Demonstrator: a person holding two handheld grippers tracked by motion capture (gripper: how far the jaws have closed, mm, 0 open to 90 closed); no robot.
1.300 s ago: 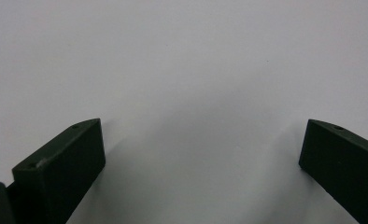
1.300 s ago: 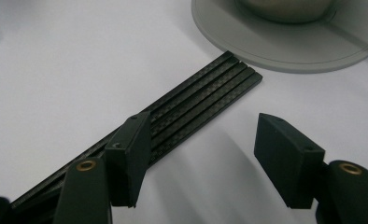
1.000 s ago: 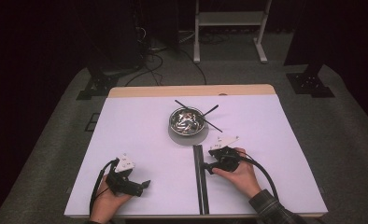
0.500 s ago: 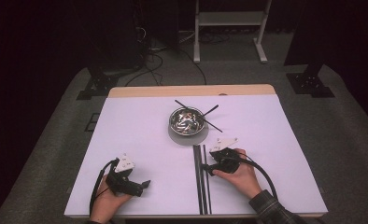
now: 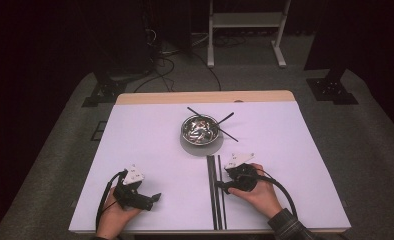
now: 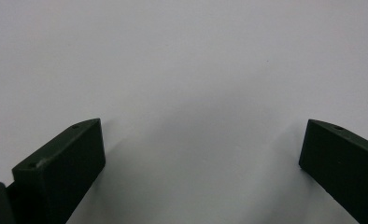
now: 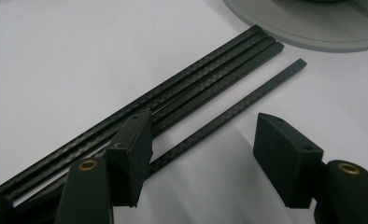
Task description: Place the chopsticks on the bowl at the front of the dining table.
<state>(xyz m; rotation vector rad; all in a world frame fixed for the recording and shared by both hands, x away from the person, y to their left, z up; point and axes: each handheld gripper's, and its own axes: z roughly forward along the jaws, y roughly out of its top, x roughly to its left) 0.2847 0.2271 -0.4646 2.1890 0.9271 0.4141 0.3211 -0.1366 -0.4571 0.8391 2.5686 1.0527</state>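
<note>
Resting on a white table (image 5: 150, 135), two hand-held grippers lie near the front edge, each held by a person's hand that comes in from below in the high view. The right gripper (image 7: 198, 154) sits just right of a row of thin black carbon-fibre rods (image 7: 182, 91) that lie side by side on the table, running from the front edge toward a metal bowl (image 5: 200, 129). Its jaws stand open and grip nothing. In the right gripper view, one single rod (image 7: 240, 105) lies slightly apart from the bundle of three, and it passes between the two open jaws. The jaw on the left of that view hangs over the gap between this rod and the bundle; the other jaw is clear of it on bare table. Whether that jaw touches a rod cannot be told. The far ends of the rods stop just short of the grey round base (image 7: 308, 28) under the bowl.

The bowl stands at the middle of the table, with a few more black rods (image 5: 225, 120) lying around it.

The left gripper (image 6: 201, 158) rests well apart to the left, over bare white table. Its jaws are wide open with nothing between them.
</note>
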